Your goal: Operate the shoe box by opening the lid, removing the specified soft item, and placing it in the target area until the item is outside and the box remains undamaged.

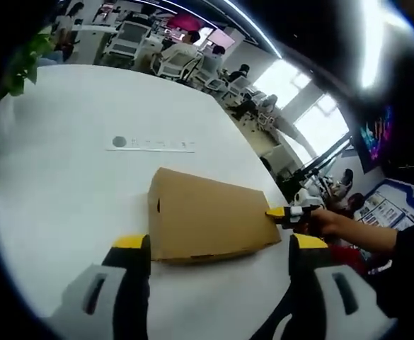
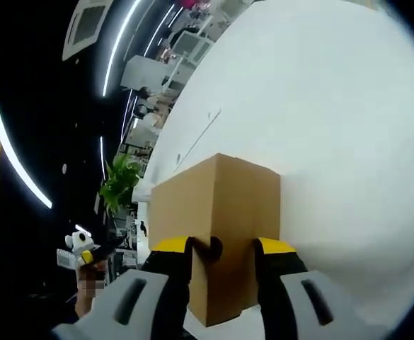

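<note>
One shoe box (image 2: 217, 227) between right tongs (image 2: 222, 246); ahead of left tongs (image 1: 219, 244).

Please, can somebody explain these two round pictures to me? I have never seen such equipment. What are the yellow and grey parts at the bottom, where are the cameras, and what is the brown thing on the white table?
There is no robot here. A person holds a two-jaw hand tool, called a gripper, in each hand, and a fisheye camera rides on each one, looking forward along its jaws. That is why the pictures are round.

In the left gripper view, the left gripper is open, its yellow-tipped jaws standing apart just in front of a brown cardboard shoe box with its lid closed. The box lies on a white table. At the box's far end the right gripper comes in, with the person's hand behind it.

In the right gripper view, the right gripper has its jaws at the box's near edge, one on each side; a firm grip I cannot confirm. A green plant stands beyond the table.
</note>
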`<action>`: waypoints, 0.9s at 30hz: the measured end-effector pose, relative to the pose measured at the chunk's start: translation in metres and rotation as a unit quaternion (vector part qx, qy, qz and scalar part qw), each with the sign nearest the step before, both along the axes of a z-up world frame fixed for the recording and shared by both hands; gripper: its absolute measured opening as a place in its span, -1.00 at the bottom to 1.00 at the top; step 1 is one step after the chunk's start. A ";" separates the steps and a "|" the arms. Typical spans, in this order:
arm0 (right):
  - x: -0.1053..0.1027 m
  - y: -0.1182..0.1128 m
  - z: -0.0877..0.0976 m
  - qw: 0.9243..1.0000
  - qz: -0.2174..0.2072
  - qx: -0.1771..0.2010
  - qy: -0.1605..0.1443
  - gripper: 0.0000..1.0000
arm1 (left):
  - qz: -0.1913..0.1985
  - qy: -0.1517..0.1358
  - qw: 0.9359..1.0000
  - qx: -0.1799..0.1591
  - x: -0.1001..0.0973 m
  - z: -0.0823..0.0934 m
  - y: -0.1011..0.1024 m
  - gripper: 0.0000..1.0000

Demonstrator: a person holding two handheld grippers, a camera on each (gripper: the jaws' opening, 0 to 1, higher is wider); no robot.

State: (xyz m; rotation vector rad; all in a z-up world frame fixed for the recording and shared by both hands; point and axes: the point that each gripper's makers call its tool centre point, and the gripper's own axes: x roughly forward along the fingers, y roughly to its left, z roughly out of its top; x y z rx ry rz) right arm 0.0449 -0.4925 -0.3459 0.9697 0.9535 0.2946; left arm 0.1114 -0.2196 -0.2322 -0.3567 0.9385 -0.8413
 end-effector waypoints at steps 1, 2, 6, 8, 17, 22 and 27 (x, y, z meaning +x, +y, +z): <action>0.000 0.000 0.000 1.000 0.000 0.000 0.000 -0.30 | 0.003 0.005 1.000 -0.007 0.008 -0.003 0.001 0.64; -0.001 0.001 0.001 1.000 0.000 0.000 0.000 -0.30 | 0.006 0.009 1.000 -0.011 0.011 -0.004 0.001 0.64; -0.001 0.001 0.001 1.000 0.001 0.000 -0.001 -0.30 | 0.016 0.017 1.000 -0.014 0.019 -0.008 0.000 0.67; -0.002 0.002 0.002 1.000 0.001 0.001 -0.001 -0.30 | 0.022 0.030 0.999 -0.030 0.024 -0.010 -0.001 0.66; -0.002 0.002 0.002 1.000 0.005 0.004 -0.003 -0.30 | 0.024 0.049 0.998 -0.026 0.038 -0.029 -0.003 0.64; -0.002 0.002 0.002 1.000 0.005 0.000 -0.005 -0.30 | 0.027 0.056 0.998 -0.019 0.042 -0.035 -0.006 0.63; -0.001 0.001 0.001 1.000 0.004 -0.004 -0.006 -0.30 | 0.030 0.062 0.997 -0.022 0.042 -0.036 -0.010 0.63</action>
